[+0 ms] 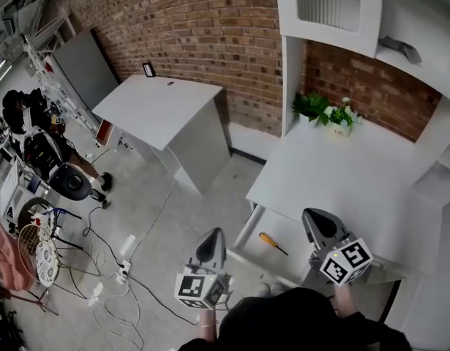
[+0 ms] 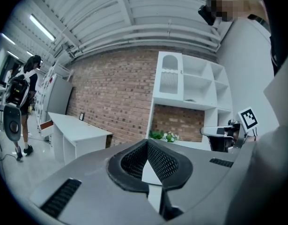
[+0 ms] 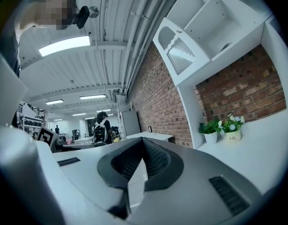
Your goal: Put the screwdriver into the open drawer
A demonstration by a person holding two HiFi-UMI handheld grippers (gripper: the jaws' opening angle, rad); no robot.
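Note:
The screwdriver (image 1: 269, 241), orange-handled with a dark shaft, lies inside the open white drawer (image 1: 246, 230) under the desk's front edge. In the head view my left gripper (image 1: 214, 233) hovers over the floor just left of the drawer, shut and empty. My right gripper (image 1: 315, 215) is held over the drawer's right part, to the right of the screwdriver, shut with nothing in it. Both point level. In the left gripper view the left gripper (image 2: 147, 142) has its pads together, and the right gripper view shows the right gripper (image 3: 143, 140) the same. Neither of those views shows the screwdriver.
The white desk (image 1: 342, 174) carries a small potted plant (image 1: 328, 115) against the brick wall, with white shelving (image 1: 334, 13) above. A second white desk (image 1: 162, 108) stands to the left. Cables (image 1: 115, 273) trail on the floor, and a person (image 1: 34, 148) stands at far left.

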